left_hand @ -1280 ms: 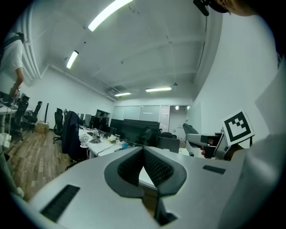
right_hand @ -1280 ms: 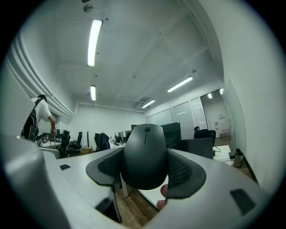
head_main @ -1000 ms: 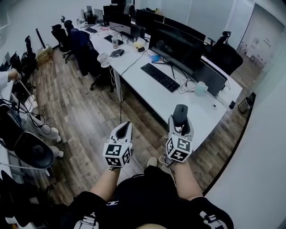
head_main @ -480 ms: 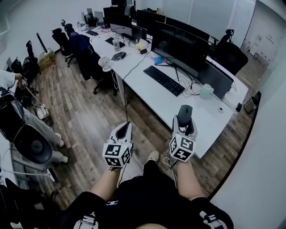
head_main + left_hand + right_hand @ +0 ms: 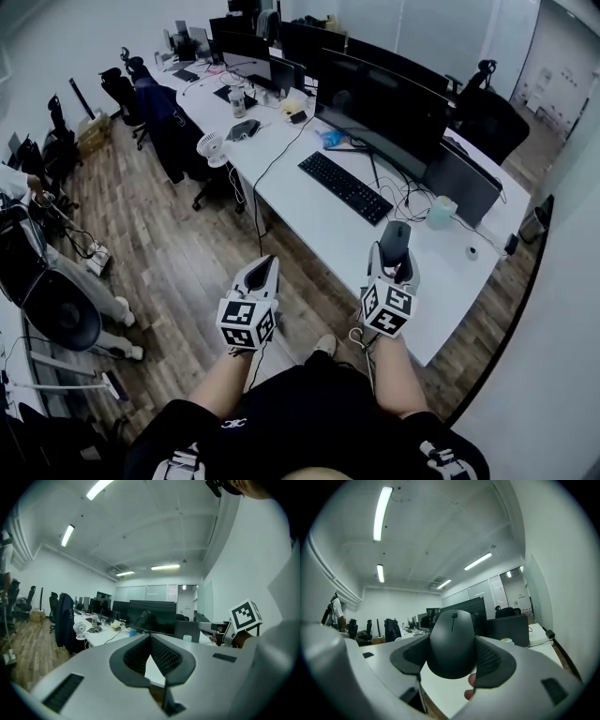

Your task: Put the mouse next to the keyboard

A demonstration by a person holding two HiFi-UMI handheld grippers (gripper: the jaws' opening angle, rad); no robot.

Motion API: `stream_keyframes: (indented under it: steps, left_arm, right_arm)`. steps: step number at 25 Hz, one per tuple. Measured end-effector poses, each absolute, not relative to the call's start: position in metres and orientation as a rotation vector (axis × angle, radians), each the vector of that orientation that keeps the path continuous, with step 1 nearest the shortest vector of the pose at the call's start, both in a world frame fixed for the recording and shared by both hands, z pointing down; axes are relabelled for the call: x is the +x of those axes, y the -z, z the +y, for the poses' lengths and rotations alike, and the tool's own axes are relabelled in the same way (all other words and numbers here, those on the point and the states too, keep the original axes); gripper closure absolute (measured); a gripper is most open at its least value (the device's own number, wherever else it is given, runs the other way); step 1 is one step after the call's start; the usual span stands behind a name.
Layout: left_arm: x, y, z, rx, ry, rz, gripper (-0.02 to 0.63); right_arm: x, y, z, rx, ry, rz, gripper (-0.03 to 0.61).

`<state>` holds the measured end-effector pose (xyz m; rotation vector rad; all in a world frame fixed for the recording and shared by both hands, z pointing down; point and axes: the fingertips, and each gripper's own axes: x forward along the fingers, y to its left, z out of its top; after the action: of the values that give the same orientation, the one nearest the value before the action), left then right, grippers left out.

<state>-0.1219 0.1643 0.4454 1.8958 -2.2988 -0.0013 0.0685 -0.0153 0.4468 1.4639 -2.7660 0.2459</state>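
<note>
Right gripper (image 5: pixel 395 255) is gripping the black mouse (image 5: pixel 396 238) by its two flanks, jaws standing wide around the body. In the right gripper view the mouse (image 5: pixel 452 644) is filling the gap between the pads, scroll wheel uppermost, and a fingertip (image 5: pixel 470 682) is showing just beneath it. The mouse is hanging over the near part of the white desk (image 5: pixel 309 217); whether it is touching the surface cannot be told.

The black keyboard (image 5: pixel 345 187) is lying on the desk at about 11 o'clock from the mouse, well apart from it, in front of the wide dark monitor (image 5: pixel 380 98). A pale green cup (image 5: pixel 441 211) is standing at about 2 o'clock from the mouse.

Left gripper (image 5: pixel 264 264) is hovering over the wooden floor (image 5: pixel 178 253), off the desk's edge, at 9 o'clock from the right gripper. In the left gripper view its pads (image 5: pixel 161 654) are meeting at the tips with nothing between them.
</note>
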Motion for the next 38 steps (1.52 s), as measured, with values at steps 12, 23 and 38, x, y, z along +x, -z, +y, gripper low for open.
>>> stream_keyframes:
  steps: [12,23,38]
  left_arm:
    - [-0.155,-0.450,-0.019,2.013,-0.054,-2.161,0.597]
    - [-0.126,-0.460,-0.147,2.152,-0.102,-1.983,0.597]
    - [-0.120,-0.479,-0.243,2.360,-0.146,-1.691,0.597]
  right_arm:
    - [0.049,-0.459,-0.171,1.591,-0.291,-2.665,0.268]
    - [0.091,-0.493,-0.262,1.729,-0.357,-2.496,0.268]
    - [0.110,-0.569,-0.306,1.904,-0.503,-2.177,0.267]
